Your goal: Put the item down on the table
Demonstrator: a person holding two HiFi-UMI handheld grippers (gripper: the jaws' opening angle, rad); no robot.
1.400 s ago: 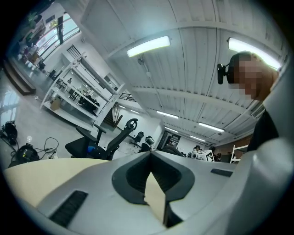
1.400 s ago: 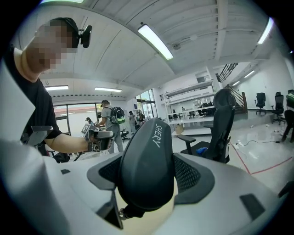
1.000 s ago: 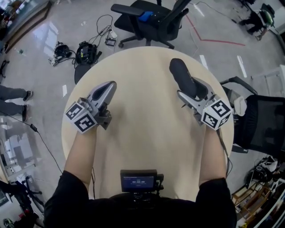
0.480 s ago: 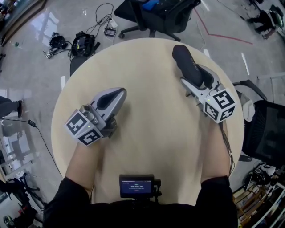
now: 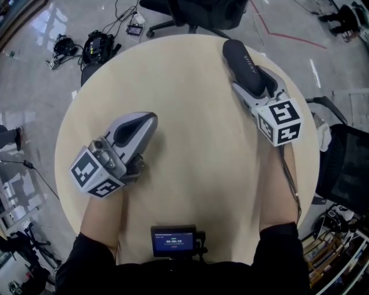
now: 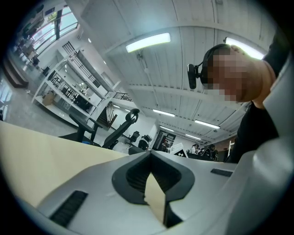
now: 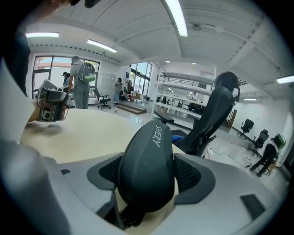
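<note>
A black oval case (image 5: 242,63) with white lettering is held over the far right part of the round beige table (image 5: 196,150). My right gripper (image 5: 255,85) is shut on it. In the right gripper view the case (image 7: 147,160) fills the space between the dark pads (image 7: 189,174). Whether it touches the tabletop I cannot tell. My left gripper (image 5: 145,122) is over the left half of the table, jaws shut and holding nothing. In the left gripper view its tips (image 6: 149,154) meet above the tabletop (image 6: 41,151).
An office chair (image 5: 190,8) stands beyond the table's far edge and a black mesh chair (image 5: 346,167) is at the right. Cables and gear (image 5: 98,46) lie on the floor at the upper left. A small screen device (image 5: 173,242) sits at my chest.
The right gripper has carried the case farther out toward the table's far right edge. The left gripper has stayed in about the same place. The head view has shifted.
</note>
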